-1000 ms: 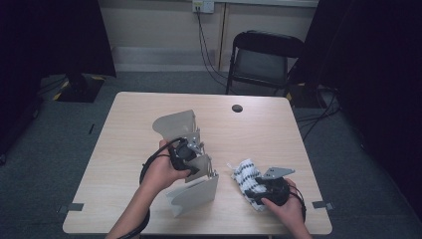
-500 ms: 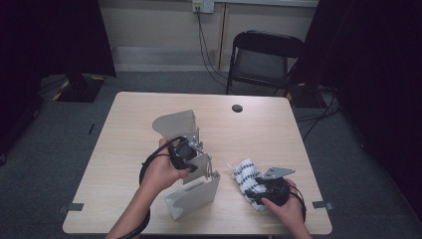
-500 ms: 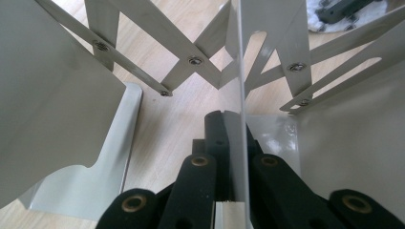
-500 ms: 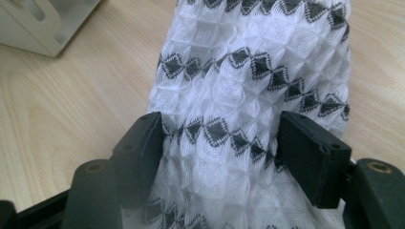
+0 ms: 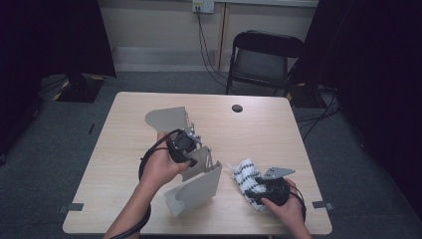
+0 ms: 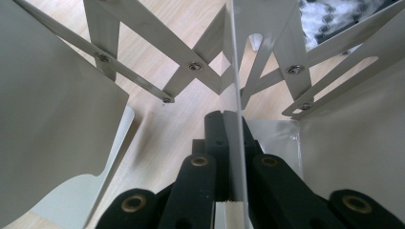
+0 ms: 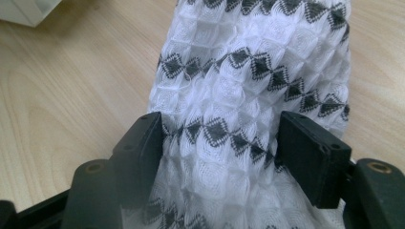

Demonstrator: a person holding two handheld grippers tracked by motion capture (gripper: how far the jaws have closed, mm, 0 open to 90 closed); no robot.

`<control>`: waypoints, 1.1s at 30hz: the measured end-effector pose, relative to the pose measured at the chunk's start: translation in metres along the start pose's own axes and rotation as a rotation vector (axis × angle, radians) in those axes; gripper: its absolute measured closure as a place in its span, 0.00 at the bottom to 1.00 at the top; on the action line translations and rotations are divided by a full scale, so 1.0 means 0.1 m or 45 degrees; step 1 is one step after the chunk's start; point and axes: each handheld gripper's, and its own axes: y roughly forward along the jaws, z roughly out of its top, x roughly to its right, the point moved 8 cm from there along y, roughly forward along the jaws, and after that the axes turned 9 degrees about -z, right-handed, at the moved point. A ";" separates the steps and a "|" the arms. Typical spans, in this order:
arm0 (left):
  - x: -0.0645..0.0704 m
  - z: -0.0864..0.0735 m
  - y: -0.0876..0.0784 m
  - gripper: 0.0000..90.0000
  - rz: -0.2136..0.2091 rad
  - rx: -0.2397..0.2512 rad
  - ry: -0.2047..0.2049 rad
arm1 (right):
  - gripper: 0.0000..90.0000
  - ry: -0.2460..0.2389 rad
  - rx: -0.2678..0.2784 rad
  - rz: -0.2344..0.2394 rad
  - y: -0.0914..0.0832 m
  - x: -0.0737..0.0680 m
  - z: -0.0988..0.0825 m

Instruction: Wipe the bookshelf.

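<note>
A grey metal folding rack with scissor links stands spread on the wooden table. One end plate rises at the far side and another leans at the near side. My left gripper reaches into the rack from the left. Its jaws are shut on a thin upright plate seen edge-on. At the front right lies a white cloth with black diamond bands. My right gripper is shut across the bunched cloth, one pad pressing each side.
A small black round spot marks the table's far side. A black folding chair stands behind the table, with cables hanging from a wall socket. The table's left half and far right are bare wood.
The rack's near plate has tipped over a little and the rack has spread slightly in my left gripper. The right hand and the cloth have not moved.
</note>
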 end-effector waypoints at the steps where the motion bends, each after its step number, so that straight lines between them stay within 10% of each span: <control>1: 0.00 0.01 -0.01 1.00 0.003 0.009 -0.007 | 0.36 0.000 0.000 0.001 0.00 0.00 0.00; 33: -0.25 0.65 0.33 0.99 0.244 0.207 -0.254 | 0.37 -0.020 0.001 -0.009 -0.02 0.00 -0.02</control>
